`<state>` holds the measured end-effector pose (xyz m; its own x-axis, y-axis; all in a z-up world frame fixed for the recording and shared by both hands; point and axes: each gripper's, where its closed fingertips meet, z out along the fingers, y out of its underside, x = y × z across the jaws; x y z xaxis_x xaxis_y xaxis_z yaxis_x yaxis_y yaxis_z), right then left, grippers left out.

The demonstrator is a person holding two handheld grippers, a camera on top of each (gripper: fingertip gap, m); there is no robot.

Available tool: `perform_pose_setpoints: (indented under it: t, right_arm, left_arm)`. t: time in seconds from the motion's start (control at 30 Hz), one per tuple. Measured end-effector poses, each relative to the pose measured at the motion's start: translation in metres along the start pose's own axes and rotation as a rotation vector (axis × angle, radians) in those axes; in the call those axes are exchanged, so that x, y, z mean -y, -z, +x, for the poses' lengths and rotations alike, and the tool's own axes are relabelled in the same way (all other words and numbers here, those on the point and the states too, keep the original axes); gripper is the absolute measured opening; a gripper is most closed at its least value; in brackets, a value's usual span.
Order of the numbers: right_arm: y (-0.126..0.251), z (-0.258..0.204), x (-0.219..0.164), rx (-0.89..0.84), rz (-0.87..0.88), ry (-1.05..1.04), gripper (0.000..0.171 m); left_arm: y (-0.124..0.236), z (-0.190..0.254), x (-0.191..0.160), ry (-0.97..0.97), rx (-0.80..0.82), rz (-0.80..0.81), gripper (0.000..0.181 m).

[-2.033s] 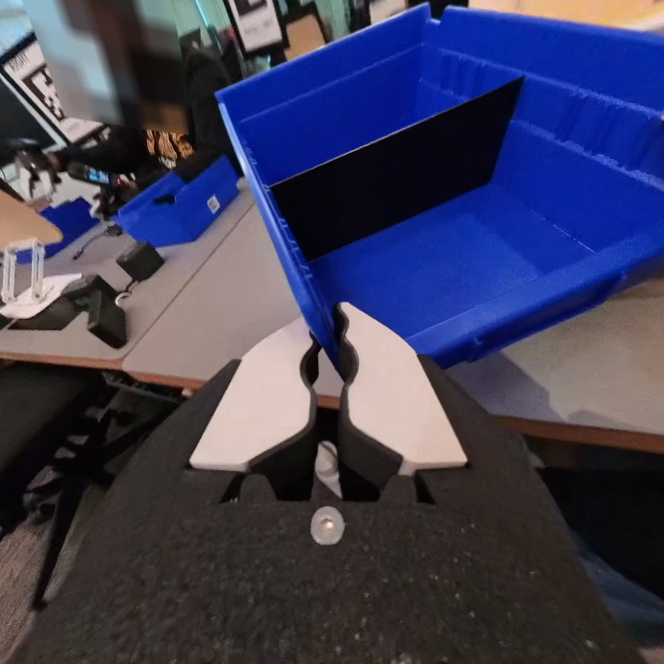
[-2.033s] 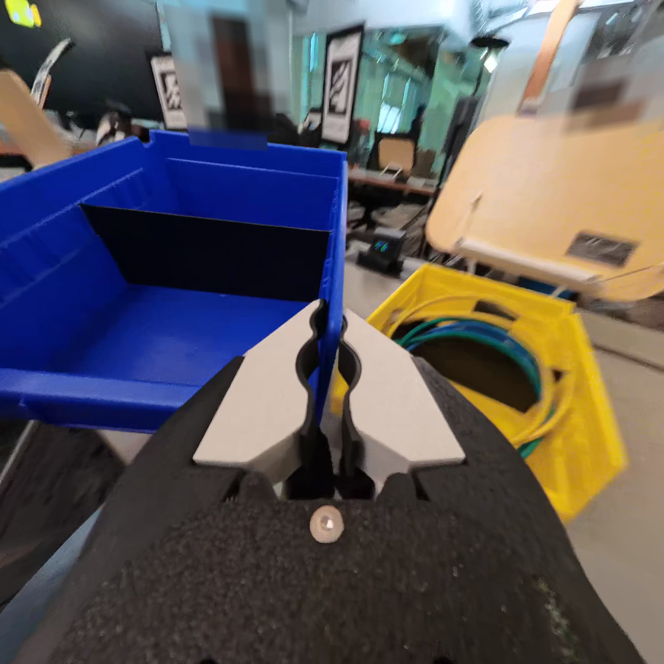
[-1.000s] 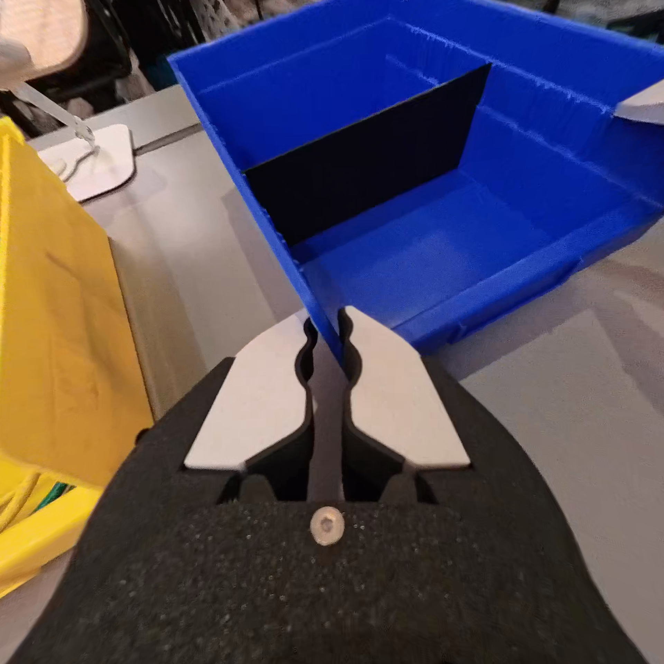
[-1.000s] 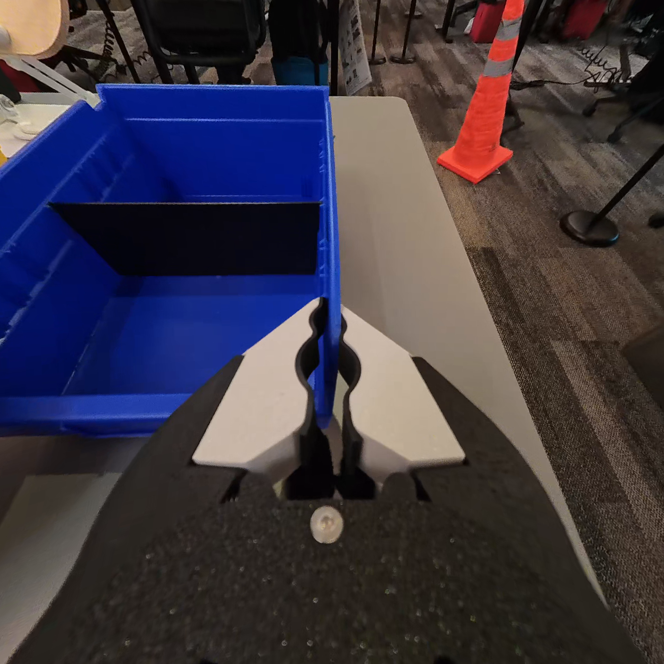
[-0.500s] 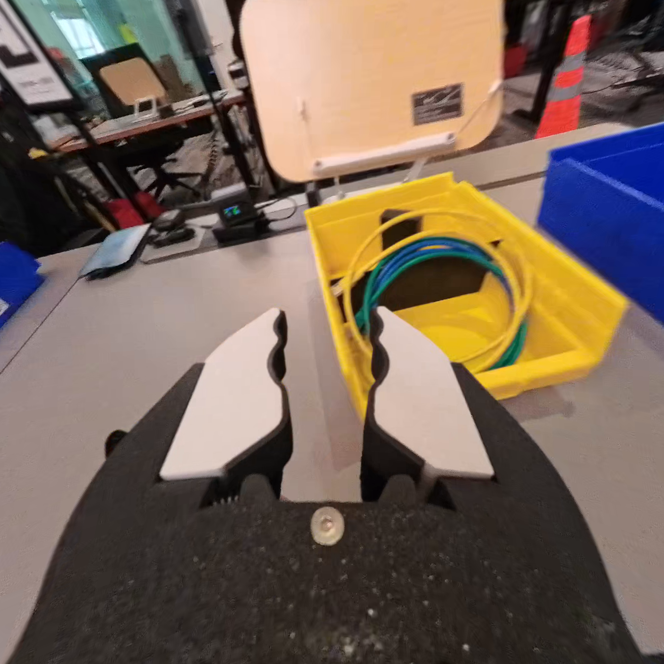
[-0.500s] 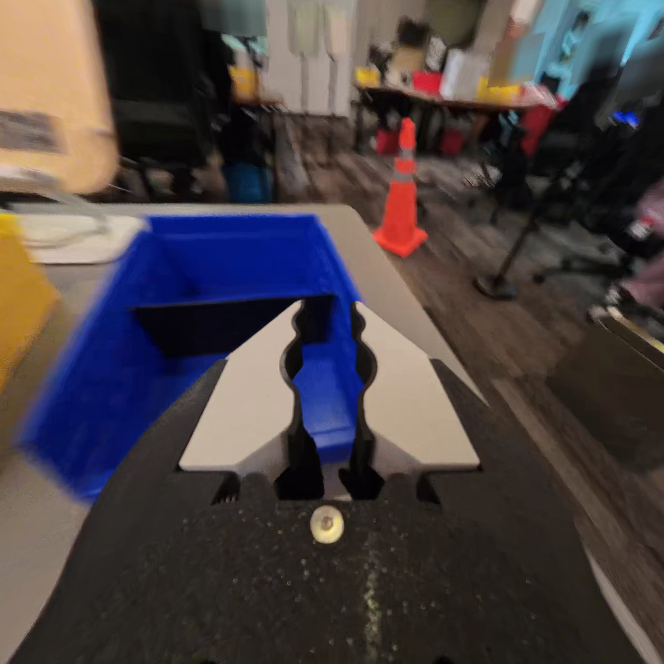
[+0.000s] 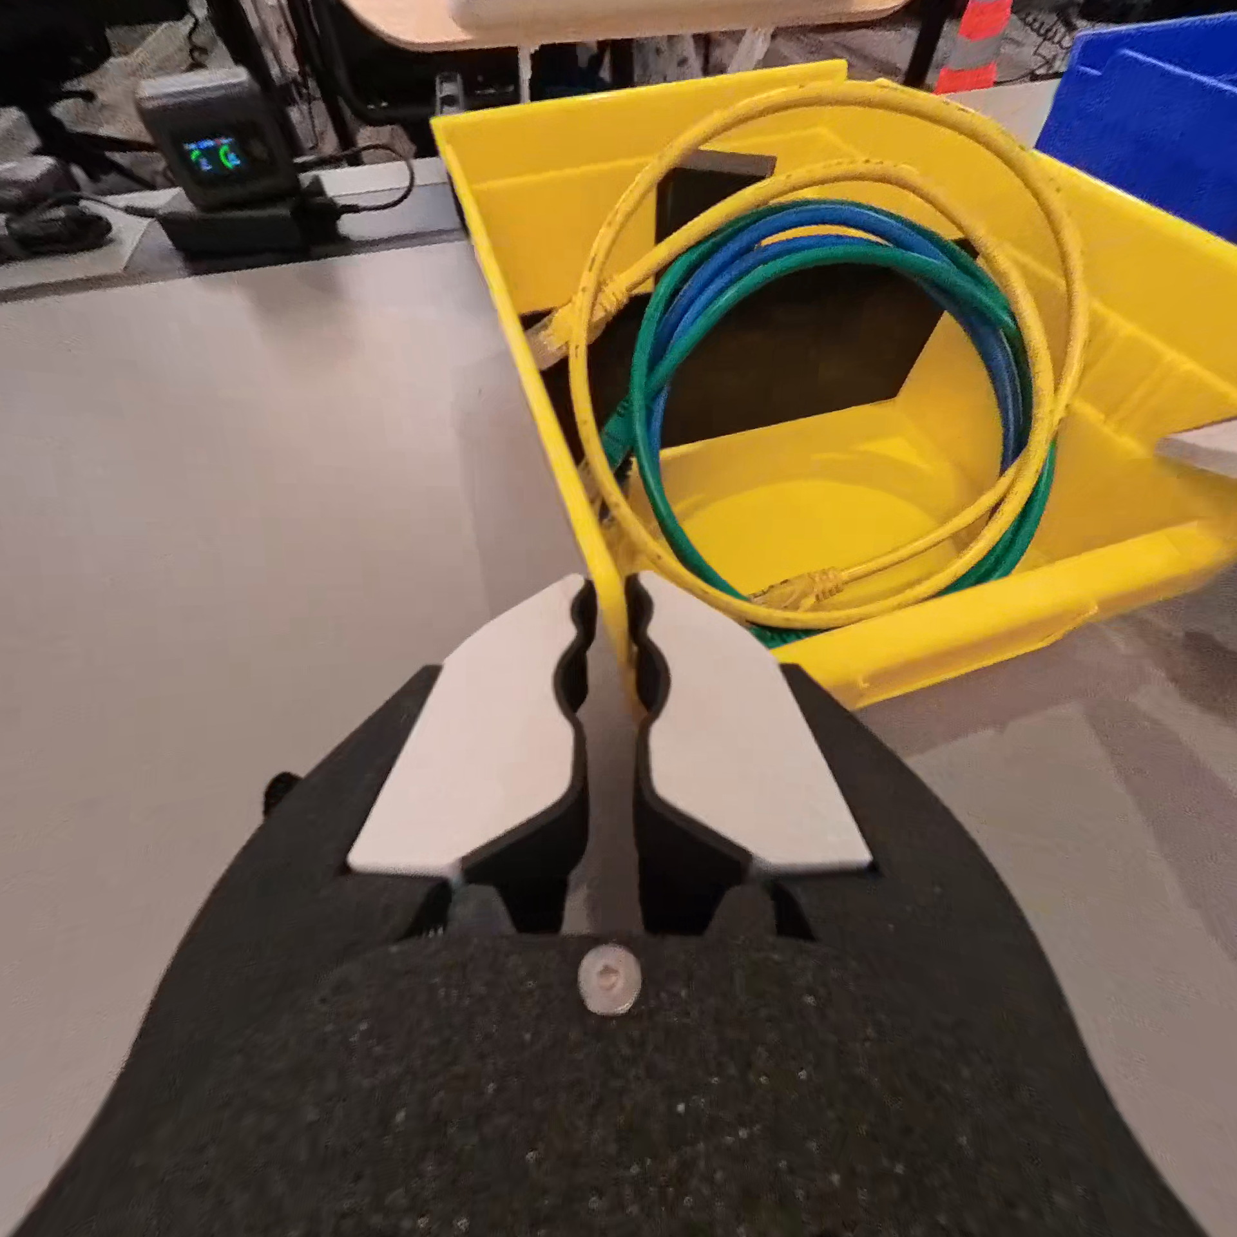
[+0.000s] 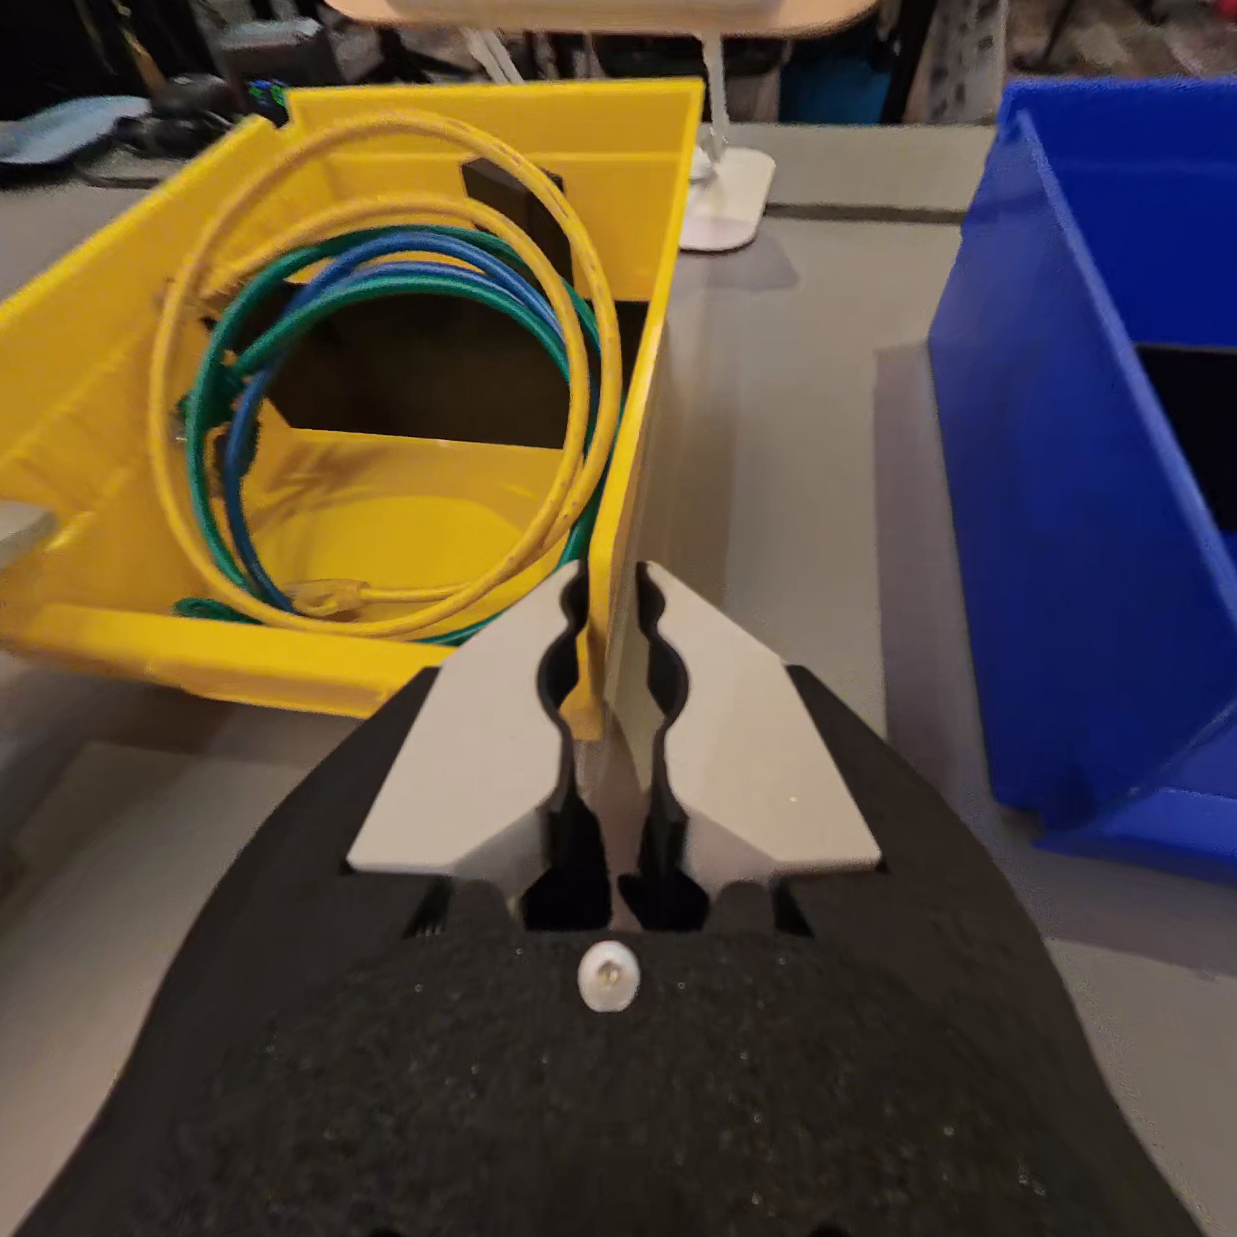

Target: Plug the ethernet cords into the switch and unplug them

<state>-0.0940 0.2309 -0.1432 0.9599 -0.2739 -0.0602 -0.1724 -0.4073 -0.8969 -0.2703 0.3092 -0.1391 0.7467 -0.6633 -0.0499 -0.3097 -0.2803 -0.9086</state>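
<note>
Two grippers straddle opposite side walls of the yellow bin (image 7: 837,659). We see the left gripper (image 7: 609,589) nearly closed around the near end of one wall; the right gripper (image 8: 609,572) sits likewise on the other wall, though blur prevents us confirming a firm clamp on either.

Three ethernet cords lie coiled inside the bin: a yellow cord (image 7: 1044,281), a green cord (image 7: 646,401) and a blue cord (image 7: 850,221). We cannot identify the switch; a black panel stands behind the coils.

We judge the cords light, springy and smooth-jacketed, prone to uncoiling. Grip just behind the moulded boot; the clear plug (image 7: 545,345) and its latch look fragile. The bin is rigid, glossy plastic and may slide on the grey table (image 7: 234,468). A blue bin (image 8: 1098,468) stands beside it.
</note>
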Motion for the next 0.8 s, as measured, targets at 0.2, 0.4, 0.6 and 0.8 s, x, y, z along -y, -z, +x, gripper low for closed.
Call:
perform_pose_setpoints:
  t: [0.2, 0.4, 0.6, 0.8]
  right_arm:
    - [-0.012, -0.002, -0.002, -0.05, 0.002, 0.068, 0.004]
    - [-0.012, -0.011, -0.001, -0.041, 0.007, 0.081, 0.004]
    - [-0.007, -0.024, 0.0, -0.069, 0.035, 0.088, 0.002]
    - [-0.012, -0.068, 0.014, -0.083, 0.086, 0.038, 0.002]
  left_arm:
    - [-0.002, -0.006, -0.001, -0.028, 0.053, -0.008, 0.006]
    - [0.002, -0.014, -0.003, -0.013, 0.061, -0.005, 0.006]
    - [0.008, -0.027, 0.0, -0.001, 0.092, 0.01, 0.004]
    - [0.023, -0.073, 0.016, -0.009, 0.147, 0.073, 0.003]
